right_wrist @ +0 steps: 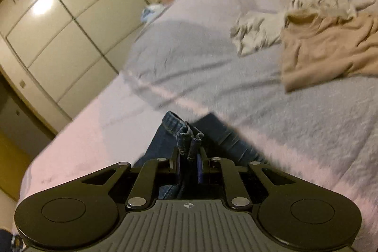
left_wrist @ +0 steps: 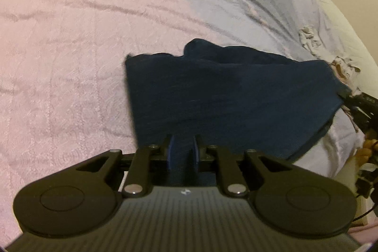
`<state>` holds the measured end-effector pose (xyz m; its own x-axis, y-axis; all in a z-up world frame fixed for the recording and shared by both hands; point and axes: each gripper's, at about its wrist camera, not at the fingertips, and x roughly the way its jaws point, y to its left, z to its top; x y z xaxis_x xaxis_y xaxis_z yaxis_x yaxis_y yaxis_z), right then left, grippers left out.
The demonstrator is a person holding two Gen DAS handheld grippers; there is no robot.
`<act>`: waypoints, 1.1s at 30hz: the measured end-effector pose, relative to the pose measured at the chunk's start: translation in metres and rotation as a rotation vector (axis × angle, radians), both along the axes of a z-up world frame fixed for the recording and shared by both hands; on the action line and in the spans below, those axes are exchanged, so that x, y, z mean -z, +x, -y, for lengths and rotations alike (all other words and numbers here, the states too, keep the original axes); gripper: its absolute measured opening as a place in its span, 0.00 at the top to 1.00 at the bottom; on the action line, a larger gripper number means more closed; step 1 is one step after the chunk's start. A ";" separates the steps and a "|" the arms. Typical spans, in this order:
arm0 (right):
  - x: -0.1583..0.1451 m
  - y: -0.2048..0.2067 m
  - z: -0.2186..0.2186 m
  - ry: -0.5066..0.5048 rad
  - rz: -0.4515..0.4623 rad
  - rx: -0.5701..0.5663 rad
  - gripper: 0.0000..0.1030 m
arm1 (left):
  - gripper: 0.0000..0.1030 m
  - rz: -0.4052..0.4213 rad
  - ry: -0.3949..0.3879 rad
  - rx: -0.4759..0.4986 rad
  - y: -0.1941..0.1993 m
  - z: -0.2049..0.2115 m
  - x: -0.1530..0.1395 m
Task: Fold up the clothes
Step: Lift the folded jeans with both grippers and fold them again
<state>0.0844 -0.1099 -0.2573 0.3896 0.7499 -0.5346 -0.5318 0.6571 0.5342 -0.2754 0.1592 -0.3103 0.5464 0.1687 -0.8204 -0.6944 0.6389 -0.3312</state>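
Pale quilted bedspread — cream wardrobe doors beyond.

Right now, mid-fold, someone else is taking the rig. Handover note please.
Left gripper: shut on the jeans, fabric pinched between its fingers.
Right gripper: shut on a bunched, seamed edge of the jeans.
Jeans: dark blue, stretched between both grippers over the bedspread, part of them draped onto it.
Still waiting on the bed: tan top and a crumpled pale garment, both unfolded, apart from the jeans.
Done: jeans picked up, both edges gripped.
Left: lay the jeans down, finish the fold, then do the tan top and the pale garment.
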 end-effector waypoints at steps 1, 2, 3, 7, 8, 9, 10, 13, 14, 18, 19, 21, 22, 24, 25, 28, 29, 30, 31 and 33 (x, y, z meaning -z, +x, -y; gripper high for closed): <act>0.008 0.010 -0.004 -0.027 -0.029 0.009 0.88 | 0.88 -0.001 -0.006 -0.002 0.001 -0.001 0.002; 0.017 0.019 -0.007 -0.053 -0.056 0.016 0.88 | 0.89 -0.005 -0.010 -0.003 0.003 -0.001 0.004; 0.027 0.026 -0.009 -0.076 -0.080 0.019 0.88 | 0.89 -0.009 -0.013 -0.004 0.004 -0.001 0.006; 0.019 0.020 -0.011 -0.093 0.004 0.031 0.88 | 0.89 -0.014 0.001 0.024 0.010 0.002 0.008; 0.023 0.021 -0.013 -0.113 -0.002 0.043 0.88 | 0.89 -0.021 -0.002 0.025 0.011 0.002 0.008; 0.035 0.027 -0.015 -0.144 -0.048 0.062 0.88 | 0.89 -0.028 -0.005 0.026 0.011 0.002 0.009; 0.041 0.031 -0.016 -0.164 -0.080 0.075 0.88 | 0.89 -0.035 -0.005 0.029 0.012 0.001 0.008; 0.031 0.034 -0.021 -0.198 -0.104 0.098 0.82 | 0.89 -0.047 0.038 0.047 0.014 -0.004 -0.003; 0.023 0.032 -0.024 -0.231 -0.062 0.117 0.73 | 0.89 -0.044 0.057 0.054 0.014 -0.008 -0.008; -0.011 -0.005 -0.031 -0.321 0.212 0.208 0.62 | 0.89 -0.004 0.120 0.101 0.022 -0.026 -0.025; -0.014 -0.014 -0.034 -0.329 0.263 0.196 0.62 | 0.89 0.004 0.130 0.120 0.026 -0.031 -0.027; 0.000 -0.018 -0.048 -0.371 0.257 0.112 0.62 | 0.89 0.008 0.138 0.157 0.035 -0.041 -0.022; 0.012 -0.017 -0.056 -0.397 0.234 0.058 0.62 | 0.89 0.008 0.141 0.176 0.040 -0.045 -0.019; 0.033 -0.010 -0.064 -0.467 0.208 0.073 0.62 | 0.89 -0.010 0.131 0.202 0.048 -0.055 -0.009; 0.043 -0.006 -0.066 -0.506 0.199 0.102 0.57 | 0.89 -0.013 0.121 0.215 0.050 -0.060 -0.005; 0.028 -0.029 -0.060 -0.479 0.175 0.196 0.57 | 0.89 0.021 0.101 0.274 0.047 -0.071 -0.003; 0.020 -0.039 -0.057 -0.460 0.167 0.228 0.58 | 0.89 0.031 0.096 0.300 0.045 -0.075 -0.005; 0.012 -0.050 -0.054 -0.441 0.159 0.260 0.58 | 0.89 0.043 0.095 0.335 0.044 -0.078 -0.008; 0.003 -0.060 -0.052 -0.422 0.151 0.291 0.58 | 0.89 0.054 0.098 0.373 0.043 -0.082 -0.011; -0.006 -0.103 -0.052 -0.404 0.117 0.308 0.58 | 0.89 0.070 0.119 0.470 0.041 -0.089 -0.018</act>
